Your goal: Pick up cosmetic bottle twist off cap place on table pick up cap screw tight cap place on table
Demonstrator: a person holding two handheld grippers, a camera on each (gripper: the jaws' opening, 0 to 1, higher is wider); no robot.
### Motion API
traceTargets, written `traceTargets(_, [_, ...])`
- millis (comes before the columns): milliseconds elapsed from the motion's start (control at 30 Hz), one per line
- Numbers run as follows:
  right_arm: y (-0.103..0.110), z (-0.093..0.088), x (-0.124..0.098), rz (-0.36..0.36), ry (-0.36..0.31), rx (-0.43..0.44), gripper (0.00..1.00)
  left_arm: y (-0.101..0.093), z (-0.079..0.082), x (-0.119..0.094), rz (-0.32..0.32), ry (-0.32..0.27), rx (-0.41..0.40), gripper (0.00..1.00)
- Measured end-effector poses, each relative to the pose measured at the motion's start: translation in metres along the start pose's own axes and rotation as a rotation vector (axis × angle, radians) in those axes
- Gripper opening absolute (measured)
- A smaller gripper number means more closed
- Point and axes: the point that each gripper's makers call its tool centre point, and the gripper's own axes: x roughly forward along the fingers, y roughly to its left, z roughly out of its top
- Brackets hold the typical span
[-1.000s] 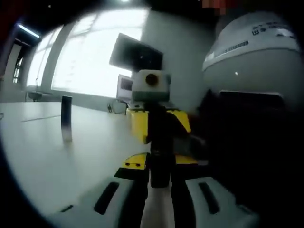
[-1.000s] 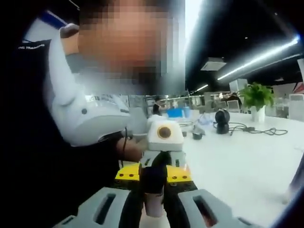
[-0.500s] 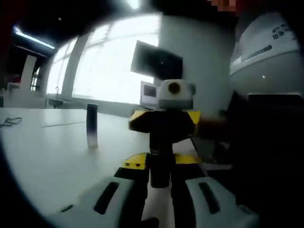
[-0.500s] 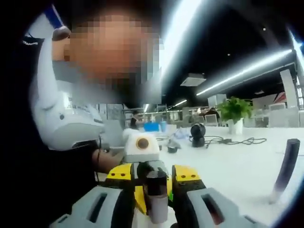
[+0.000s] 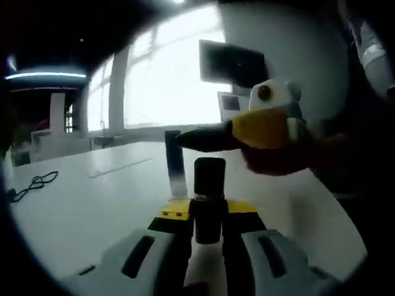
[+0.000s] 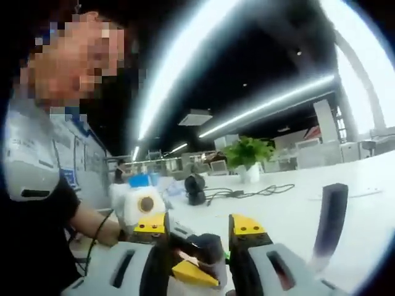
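My left gripper (image 5: pixel 208 213) is shut on the cosmetic bottle (image 5: pixel 203 271), a pale body with a black cap (image 5: pixel 210 179) that points away from the camera. My right gripper (image 5: pixel 192 139) reaches in from the right, lying crosswise just above the cap top, its dark fingers pointing left and off the cap. In the right gripper view its jaws (image 6: pixel 199 231) stand apart, with the black cap (image 6: pixel 200 246) low between them and a yellow wedge (image 6: pixel 192 272) of the other gripper below.
A dark upright cylinder (image 5: pixel 174 163) (image 6: pixel 329 225) stands on the white table (image 5: pixel 92 209) (image 6: pixel 284 216). A cable (image 5: pixel 31 185) lies at the left. A potted plant (image 6: pixel 247 154), a round black device (image 6: pixel 196 188) and a cord (image 6: pixel 247 192) sit farther off. The person's arm (image 6: pixel 92 228) is at the left.
My right gripper has let go of the cap, rolled and risen above it, and its jaws stand wider. Both cameras have swung, shifting the background. The left gripper still holds the bottle.
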Motion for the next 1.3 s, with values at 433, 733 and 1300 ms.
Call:
traceTargets(433, [-0.017,-0.007,0.012,-0.320,0.027,-0.123,0.26,0.033,-0.002,-0.002,0.210,0.007,-0.021,0.08])
traceTargets(733, [-0.022,-0.024,0.022,-0.394,0.094,-0.166,0.17,0.030,-0.003,-0.001,0.217,0.019,0.015,0.08])
traceTargets(1300, [-0.004,-0.015,-0.013,-0.206,0.085,-0.078,0.10,-0.009,0.007,-0.004,0.064,-0.020,0.021,0.07])
